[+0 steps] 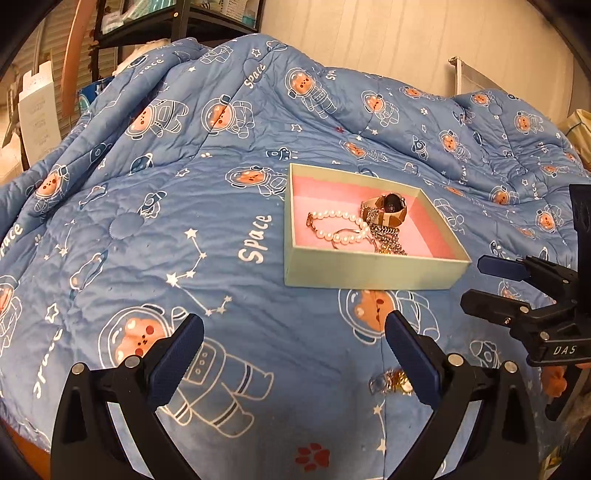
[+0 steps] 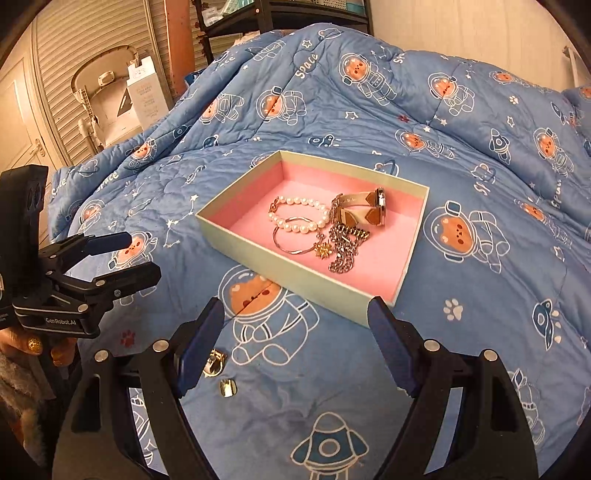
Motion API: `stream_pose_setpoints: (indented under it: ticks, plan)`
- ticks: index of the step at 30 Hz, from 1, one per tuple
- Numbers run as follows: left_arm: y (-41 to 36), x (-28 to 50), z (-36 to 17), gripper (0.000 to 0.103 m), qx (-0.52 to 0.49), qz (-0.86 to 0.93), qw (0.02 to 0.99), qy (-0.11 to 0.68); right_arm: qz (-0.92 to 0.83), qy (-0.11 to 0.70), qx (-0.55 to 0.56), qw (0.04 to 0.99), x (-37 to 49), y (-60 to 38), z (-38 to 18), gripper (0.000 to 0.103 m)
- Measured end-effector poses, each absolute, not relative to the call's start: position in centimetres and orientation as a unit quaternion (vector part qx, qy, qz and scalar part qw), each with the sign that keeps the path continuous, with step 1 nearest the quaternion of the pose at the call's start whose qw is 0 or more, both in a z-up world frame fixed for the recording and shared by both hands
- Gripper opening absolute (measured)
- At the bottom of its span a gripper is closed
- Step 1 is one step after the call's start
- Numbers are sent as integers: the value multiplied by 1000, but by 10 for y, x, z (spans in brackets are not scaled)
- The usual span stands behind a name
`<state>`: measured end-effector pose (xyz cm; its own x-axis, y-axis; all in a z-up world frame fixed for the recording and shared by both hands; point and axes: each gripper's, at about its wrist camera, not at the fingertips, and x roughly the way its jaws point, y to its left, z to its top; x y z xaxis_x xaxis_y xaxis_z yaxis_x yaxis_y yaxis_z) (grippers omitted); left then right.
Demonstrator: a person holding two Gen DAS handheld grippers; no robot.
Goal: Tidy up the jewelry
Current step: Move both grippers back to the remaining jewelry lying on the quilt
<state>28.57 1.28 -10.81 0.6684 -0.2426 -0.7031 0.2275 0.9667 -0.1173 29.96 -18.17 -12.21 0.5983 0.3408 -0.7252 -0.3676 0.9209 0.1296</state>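
A pale green box [image 2: 295, 275] with a pink lining sits on the blue quilt. It holds a pearl bracelet [image 2: 299, 214], a watch [image 2: 369, 206], a silver chain [image 2: 343, 247], a thin hoop [image 2: 291, 236] and a gold star charm [image 2: 323, 249]. Two small gold earrings [image 2: 228, 387] lie on the quilt in front of the box, beside my right gripper's left finger. My right gripper [image 2: 295, 325] is open and holds nothing. My left gripper [image 1: 295, 332] is also open and holds nothing. The earrings [image 1: 391, 382] lie by its right finger. The box [image 1: 369, 275] is beyond it to the right.
The quilt [image 1: 184, 206] with its astronaut print covers the whole bed and bunches up at the back. A dark shelf [image 2: 280, 14] and a white carton [image 2: 144, 92] stand behind the bed on the left. A hand [image 2: 33, 345] holds the left gripper [image 2: 136, 258].
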Motion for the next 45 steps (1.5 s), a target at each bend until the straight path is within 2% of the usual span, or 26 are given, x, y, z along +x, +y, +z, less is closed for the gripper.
stream_pose_setpoints:
  ticks: [8, 12, 31, 34, 45]
  plan:
    - [7, 249, -119, 96, -2, -125, 914, 385, 206, 419, -21, 884, 264, -174, -143, 79]
    - [3, 237, -123, 96, 14, -127, 913, 388, 224, 428, -37, 875, 251, -166, -152, 65]
    - [4, 217, -128, 96, 0, -127, 911, 393, 252, 445, -66, 857, 240, -146, -175, 48]
    - [1, 217, -129, 96, 5, -130, 910, 393, 252, 446, -64, 857, 245, -146, -176, 39]
    - [-12, 214, -130, 95, 20, -144, 910, 389, 256, 445, -60, 856, 257, -142, -179, 16]
